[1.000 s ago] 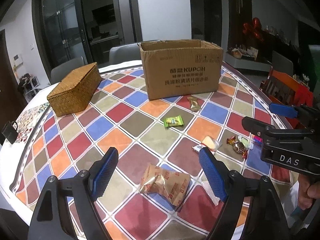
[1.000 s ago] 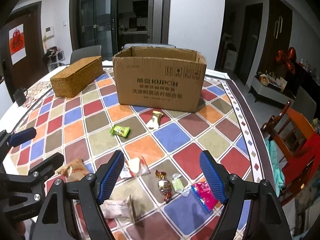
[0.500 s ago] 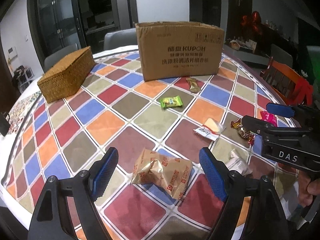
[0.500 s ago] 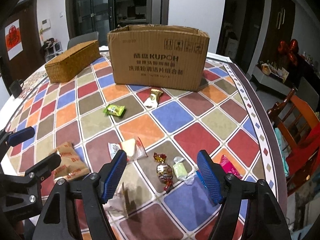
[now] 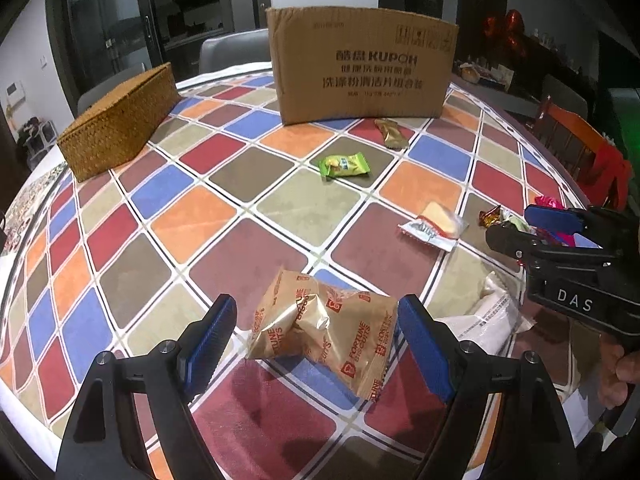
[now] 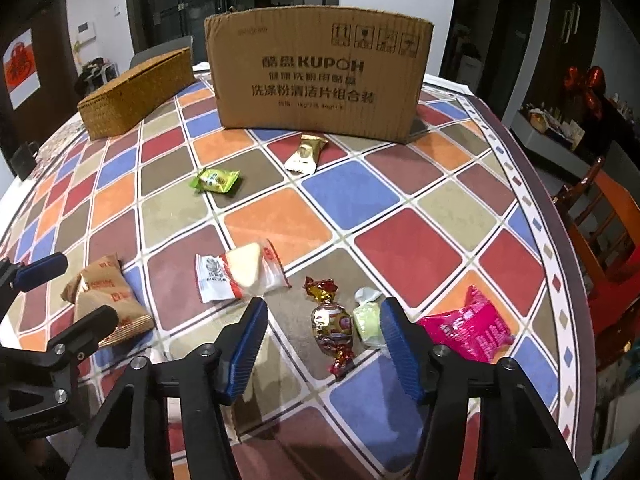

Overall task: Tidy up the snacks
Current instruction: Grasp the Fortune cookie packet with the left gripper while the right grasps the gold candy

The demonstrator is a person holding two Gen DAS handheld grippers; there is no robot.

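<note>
— Left wrist view: what's on the checkered table?
— Wicker box, cardboard box, fortune biscuit packet between the spread left gripper.
— And the right gripper?
— Also spread, straddling a foil candy; wooden chair beyond.

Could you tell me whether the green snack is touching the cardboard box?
No, the green snack lies apart from the cardboard box, with bare tablecloth between them.
</note>
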